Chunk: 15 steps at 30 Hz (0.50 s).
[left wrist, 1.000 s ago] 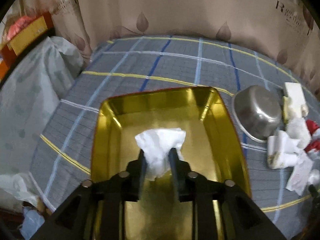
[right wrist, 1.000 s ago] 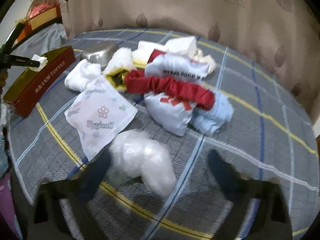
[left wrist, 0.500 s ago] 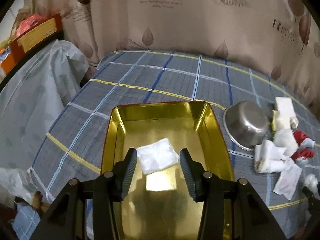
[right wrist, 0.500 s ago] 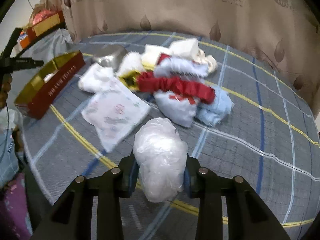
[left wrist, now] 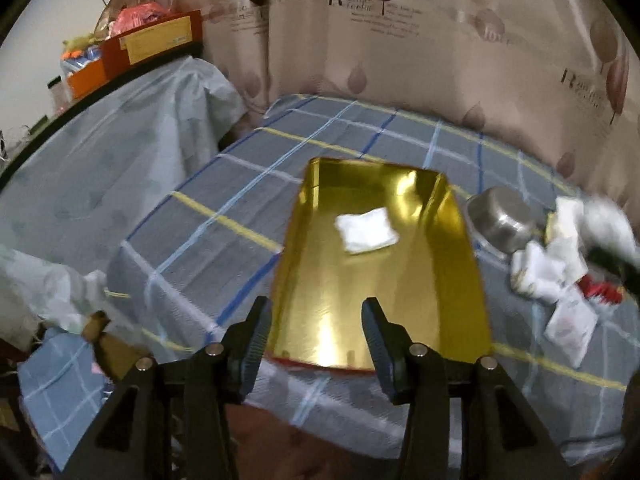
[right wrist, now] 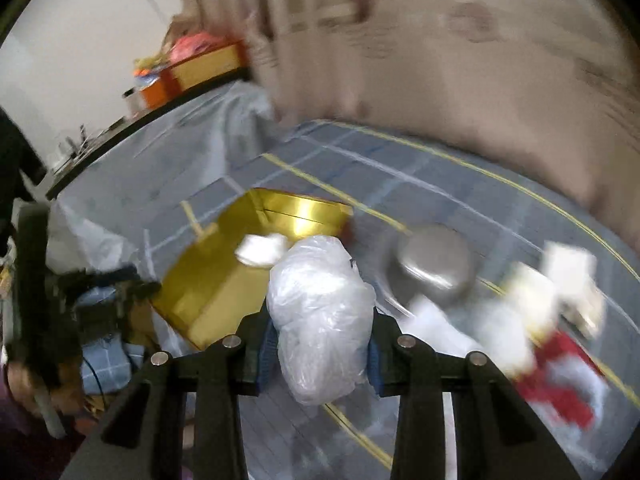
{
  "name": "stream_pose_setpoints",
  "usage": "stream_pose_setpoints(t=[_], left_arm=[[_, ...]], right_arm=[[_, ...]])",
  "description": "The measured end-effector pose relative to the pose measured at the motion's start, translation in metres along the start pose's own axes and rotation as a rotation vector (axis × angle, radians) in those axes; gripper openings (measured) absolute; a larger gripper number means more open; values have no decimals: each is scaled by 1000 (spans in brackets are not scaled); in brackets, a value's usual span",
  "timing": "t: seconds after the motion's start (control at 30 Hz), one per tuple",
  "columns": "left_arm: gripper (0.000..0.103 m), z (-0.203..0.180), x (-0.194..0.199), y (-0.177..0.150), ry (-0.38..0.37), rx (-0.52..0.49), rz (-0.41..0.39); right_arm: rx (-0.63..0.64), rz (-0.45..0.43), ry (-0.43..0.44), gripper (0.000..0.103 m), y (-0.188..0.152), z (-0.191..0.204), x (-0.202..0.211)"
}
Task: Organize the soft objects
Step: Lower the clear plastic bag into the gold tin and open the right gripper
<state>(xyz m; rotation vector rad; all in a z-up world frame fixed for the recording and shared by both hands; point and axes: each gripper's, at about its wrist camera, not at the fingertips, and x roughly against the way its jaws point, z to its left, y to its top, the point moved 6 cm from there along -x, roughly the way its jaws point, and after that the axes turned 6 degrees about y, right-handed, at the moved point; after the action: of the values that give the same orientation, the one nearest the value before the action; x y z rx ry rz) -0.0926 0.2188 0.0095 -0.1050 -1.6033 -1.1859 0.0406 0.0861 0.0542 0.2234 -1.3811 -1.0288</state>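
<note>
A gold tray (left wrist: 380,320) lies on the plaid bed, with a folded white tissue (left wrist: 366,230) resting loose inside it. My left gripper (left wrist: 316,320) hangs open above the tray's near end with nothing between its fingers. My right gripper (right wrist: 320,344) is shut on a crumpled clear plastic bag (right wrist: 320,312), held up in the air. Beyond the bag the right wrist view shows the tray (right wrist: 208,280) and the tissue (right wrist: 262,248). A heap of soft things (left wrist: 548,272) in white and red lies to the right of the tray.
An upturned steel bowl (left wrist: 502,222) sits between the tray and the heap. A curtain (left wrist: 400,60) hangs behind the bed. At the left stands covered furniture (left wrist: 120,152) with boxes (left wrist: 152,40) on top. The right wrist view is blurred.
My left gripper let go of the tissue in the tray, opened and drew back. My right gripper shut on the plastic bag, lifted it and swung left towards the tray.
</note>
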Motion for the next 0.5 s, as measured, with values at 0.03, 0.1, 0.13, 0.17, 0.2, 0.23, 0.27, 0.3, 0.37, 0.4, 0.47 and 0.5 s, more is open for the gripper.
stream_pose_setpoints(t=[0.03, 0.1, 0.13, 0.17, 0.2, 0.23, 0.27, 0.3, 0.37, 0.4, 0.47, 0.5], left_arm=[[48, 3, -1, -2, 21, -15, 3], [48, 8, -2, -3, 61, -30, 0], [48, 13, -2, -2, 81, -29, -10], [48, 17, -2, -1, 92, -22, -18], [48, 20, -2, -1, 98, -15, -24], [48, 24, -3, 0, 97, -14, -25], [48, 25, -4, 0, 91, -13, -21], [48, 27, -5, 0, 84, -10, -17], [48, 33, -10, 0, 82, -9, -7], [48, 34, -11, -1, 87, -8, -2], [48, 39, -16, 0, 94, 4, 7], [48, 41, -18, 0, 90, 8, 13]], right_arm=[[6, 23, 18, 33, 12, 9, -20], [14, 61, 34, 34, 27, 21, -52], [14, 84, 38, 34, 36, 26, -71], [15, 101, 37, 34, 41, 29, -86], [13, 126, 31, 34, 47, 32, -105], [11, 141, 28, 34, 49, 32, -115], [9, 160, 22, 34, 53, 32, -128], [9, 185, 8, 34, 56, 33, -144], [-1, 211, 1, 34, 58, 32, -159], [-8, 221, 1, 34, 59, 31, -166], [-14, 241, -10, 34, 60, 31, -179], [-19, 250, -10, 34, 61, 32, -187]])
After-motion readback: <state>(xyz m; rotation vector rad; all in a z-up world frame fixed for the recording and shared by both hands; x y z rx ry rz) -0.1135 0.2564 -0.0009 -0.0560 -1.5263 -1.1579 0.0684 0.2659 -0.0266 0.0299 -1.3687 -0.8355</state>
